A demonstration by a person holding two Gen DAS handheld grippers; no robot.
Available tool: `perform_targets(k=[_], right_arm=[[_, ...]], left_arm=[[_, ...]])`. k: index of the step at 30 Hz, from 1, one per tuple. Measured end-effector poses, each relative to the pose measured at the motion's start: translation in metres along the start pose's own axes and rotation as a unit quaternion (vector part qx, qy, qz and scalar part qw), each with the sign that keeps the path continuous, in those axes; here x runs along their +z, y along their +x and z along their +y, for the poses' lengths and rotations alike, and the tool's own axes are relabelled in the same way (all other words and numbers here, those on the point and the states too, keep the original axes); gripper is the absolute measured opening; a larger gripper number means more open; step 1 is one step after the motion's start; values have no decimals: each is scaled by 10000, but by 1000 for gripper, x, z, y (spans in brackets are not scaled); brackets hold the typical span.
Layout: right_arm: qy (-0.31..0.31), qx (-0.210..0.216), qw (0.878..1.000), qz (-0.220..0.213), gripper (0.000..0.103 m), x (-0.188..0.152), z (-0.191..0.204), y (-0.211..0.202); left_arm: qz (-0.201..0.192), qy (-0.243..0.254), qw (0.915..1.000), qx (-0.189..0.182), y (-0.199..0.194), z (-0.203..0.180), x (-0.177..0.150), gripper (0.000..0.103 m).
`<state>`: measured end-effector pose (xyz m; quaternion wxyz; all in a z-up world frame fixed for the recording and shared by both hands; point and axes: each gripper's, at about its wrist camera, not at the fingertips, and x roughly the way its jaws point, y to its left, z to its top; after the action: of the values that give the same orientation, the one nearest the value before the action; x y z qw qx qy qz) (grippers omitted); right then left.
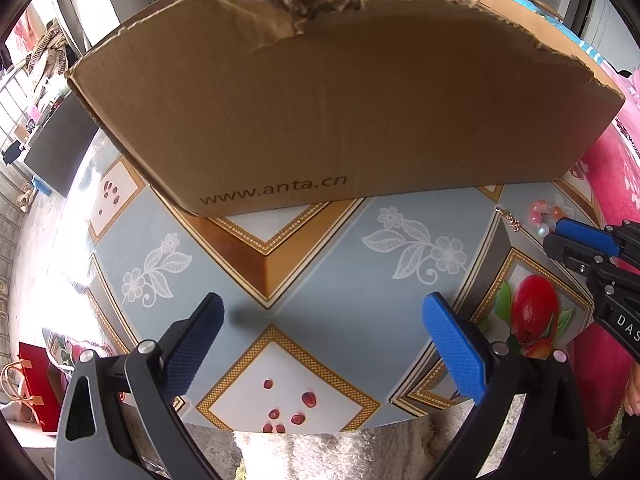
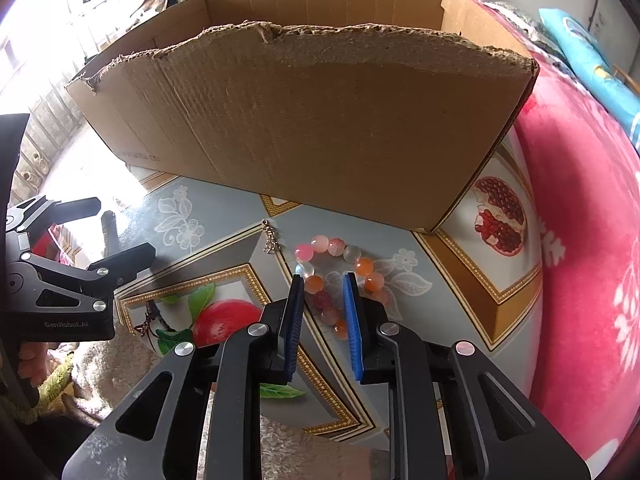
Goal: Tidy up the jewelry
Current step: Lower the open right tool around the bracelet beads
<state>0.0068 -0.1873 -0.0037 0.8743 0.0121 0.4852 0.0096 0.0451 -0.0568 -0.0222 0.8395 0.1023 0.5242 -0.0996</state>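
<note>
A bracelet of pink, orange and clear beads point(image 2: 340, 276) lies on the patterned table just before a brown cardboard box point(image 2: 312, 120). My right gripper point(image 2: 323, 280) is over it, jaws partly closed around the bracelet's near side with a gap left. A small gold chain piece point(image 2: 271, 238) lies left of the beads. In the left wrist view my left gripper point(image 1: 320, 312) is open and empty over the table, facing the box point(image 1: 340, 104). The beads point(image 1: 544, 216) and the chain piece point(image 1: 510, 218) show at far right, by the right gripper's fingers point(image 1: 588, 234).
The table point(image 1: 348, 280) carries a glossy cloth with fruit and flower prints. A pink floral blanket point(image 2: 592, 240) lies to the right. A red bag point(image 1: 34, 380) stands off the table's left. The left gripper's body point(image 2: 60, 292) shows at left in the right wrist view.
</note>
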Motion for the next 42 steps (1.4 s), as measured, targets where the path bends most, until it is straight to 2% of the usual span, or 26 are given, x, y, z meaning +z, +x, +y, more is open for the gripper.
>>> perform_targets(k=[27,37,42], right_arm=[[127,-285,9994,153,19,3,3,4],[265,-206,9993,142,28,1,-2,0],[265,-161,9995,116,37,0,-3,-3]], left_arm=[[20,-128,9999,-56,5,13,-8,97],[19,-126,9999,-59,5,14,-8,97],[21,-134,9999,-65,5,15,-8,97]])
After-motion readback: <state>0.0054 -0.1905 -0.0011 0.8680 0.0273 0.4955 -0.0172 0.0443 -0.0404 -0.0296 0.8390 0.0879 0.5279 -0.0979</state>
